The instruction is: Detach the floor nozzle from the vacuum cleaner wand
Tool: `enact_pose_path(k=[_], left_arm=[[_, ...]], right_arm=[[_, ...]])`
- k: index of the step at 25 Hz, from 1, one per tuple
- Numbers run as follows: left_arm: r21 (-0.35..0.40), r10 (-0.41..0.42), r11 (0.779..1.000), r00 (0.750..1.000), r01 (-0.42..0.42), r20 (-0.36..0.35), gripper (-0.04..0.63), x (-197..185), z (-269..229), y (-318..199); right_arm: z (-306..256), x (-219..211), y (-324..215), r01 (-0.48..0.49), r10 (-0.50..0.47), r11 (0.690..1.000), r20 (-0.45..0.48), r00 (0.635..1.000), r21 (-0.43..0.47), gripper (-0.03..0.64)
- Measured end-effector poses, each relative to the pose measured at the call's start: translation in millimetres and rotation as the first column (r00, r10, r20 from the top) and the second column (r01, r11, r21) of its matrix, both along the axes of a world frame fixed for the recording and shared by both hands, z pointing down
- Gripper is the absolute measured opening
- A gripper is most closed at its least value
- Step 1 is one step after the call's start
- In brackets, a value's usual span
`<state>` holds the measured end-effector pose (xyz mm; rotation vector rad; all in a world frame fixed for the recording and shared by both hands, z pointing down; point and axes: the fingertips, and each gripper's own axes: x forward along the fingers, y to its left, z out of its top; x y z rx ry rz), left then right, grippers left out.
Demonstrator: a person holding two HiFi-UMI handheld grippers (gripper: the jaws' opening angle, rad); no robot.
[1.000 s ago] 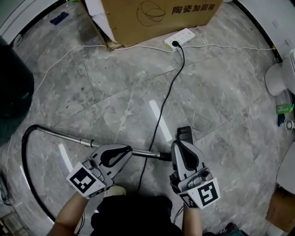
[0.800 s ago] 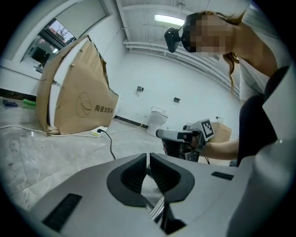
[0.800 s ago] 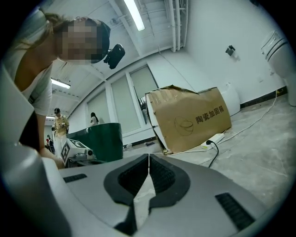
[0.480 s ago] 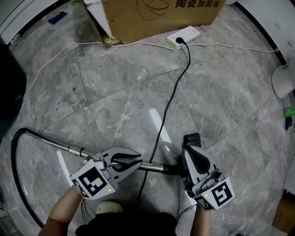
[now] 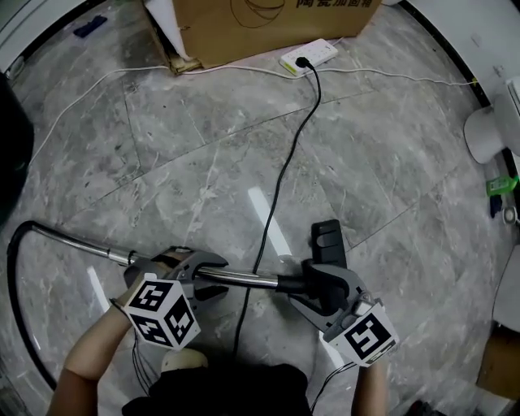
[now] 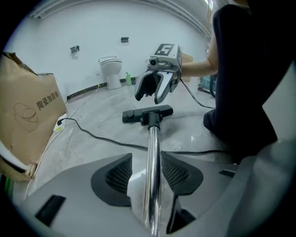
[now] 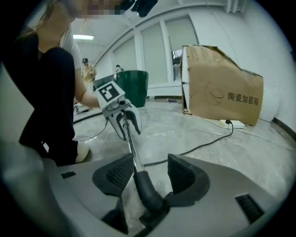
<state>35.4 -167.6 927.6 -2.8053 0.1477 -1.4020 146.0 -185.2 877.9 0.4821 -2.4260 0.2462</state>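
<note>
The cardboard box (image 5: 244,24) at the top of the head view is cut off by the frame edge, and nothing of its inside can be seen. The same holds for the green bin (image 7: 135,87) at upper centre of the right gripper view, whose contents are hidden by its wall. The black hose (image 5: 10,268) is cut by the left edge of the head view. The place where the wand (image 5: 236,278) meets the nozzle neck is partly covered by the right gripper (image 5: 302,284), so the joint itself cannot be made out there.

The floor nozzle (image 5: 327,241) is seen right of centre in the head view, flat on the grey marble floor (image 5: 390,162), black and low, with its neck bent back towards the wand. The wand is a bright chrome tube, laid across the lower half of that view from the hose to the neck.

The left gripper (image 6: 148,159) is set round the chrome tube with its jaws a little apart: one pad is touched by the tube, and a gap is left on the other side. The right gripper's jaws are spread, with the black neck (image 7: 145,190) lying between them against the left-hand pad and floor showing on the right. A black cable (image 5: 280,187) is run from a white power strip (image 5: 309,53) beside the box, passing under the wand.
</note>
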Motion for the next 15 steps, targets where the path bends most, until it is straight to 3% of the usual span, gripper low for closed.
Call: enact_pose_path(k=[2,5,10,12,15], left_arm=[[-0.003,0.039,0.999,0.998,-0.039,0.050,0.187,-2,10,7],[0.030,0.077,0.996,0.985,-0.082,0.158,0.189,-9,27,14],[0.050,0.068,0.995,0.964,-0.083,0.256,0.187,-24,54,19],[0.072,0.066,0.993,0.955,-0.091,0.291,0.184,-27,61,17],[0.104,0.063,0.990,0.953,-0.098,0.297,0.158,-21,58,10]], right_arm=[[16,2,10,0.075,-0.072,0.997,-0.133,0.988,0.015,0.221],[39,5,22,0.179,-0.163,0.984,-0.311,0.936,0.024,0.221],[67,3,29,0.297,-0.240,0.954,-0.494,0.836,0.040,0.221],[82,3,27,0.353,-0.256,0.933,-0.571,0.780,0.063,0.221],[107,12,27,0.434,-0.288,0.900,-0.705,0.648,0.031,0.219]])
